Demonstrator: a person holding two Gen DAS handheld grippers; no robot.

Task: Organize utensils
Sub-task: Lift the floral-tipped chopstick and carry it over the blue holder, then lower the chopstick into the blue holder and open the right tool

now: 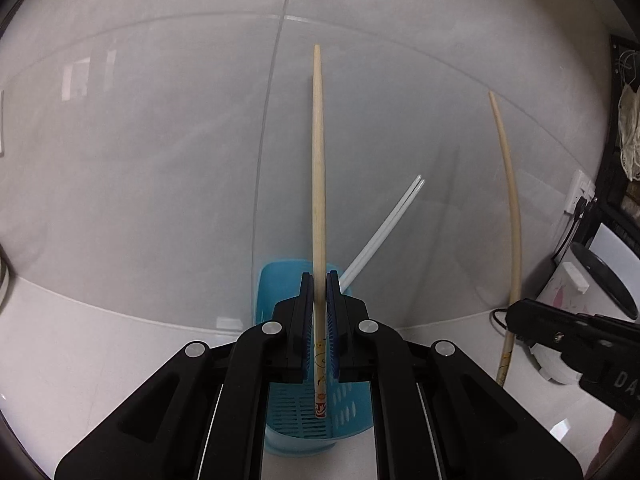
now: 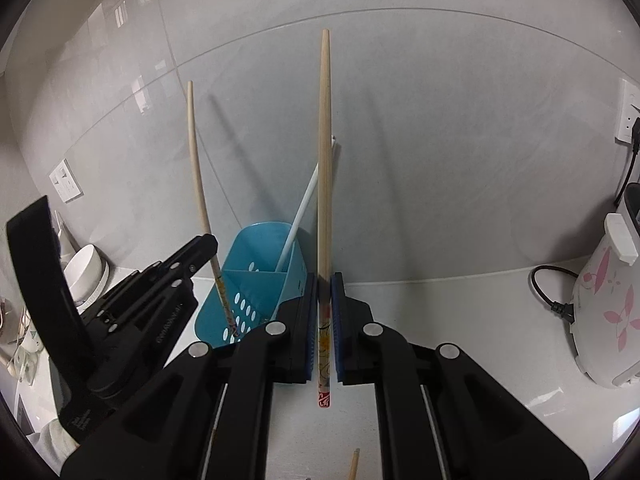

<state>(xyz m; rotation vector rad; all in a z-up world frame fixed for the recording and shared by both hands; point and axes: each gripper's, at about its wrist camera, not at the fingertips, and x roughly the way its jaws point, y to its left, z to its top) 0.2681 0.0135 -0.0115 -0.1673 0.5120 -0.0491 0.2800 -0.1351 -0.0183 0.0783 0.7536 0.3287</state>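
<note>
right wrist: rice cooker (image 2: 604, 308) right; bowls (image 2: 86, 270) left

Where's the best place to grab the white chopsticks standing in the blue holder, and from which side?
Grip the white chopsticks mid-shaft, well above the holder rim, coming from the open counter side. They lean together toward the wall, so their lower ends are boxed in and the back looks blocked. Close the jaws across both at once.
</note>
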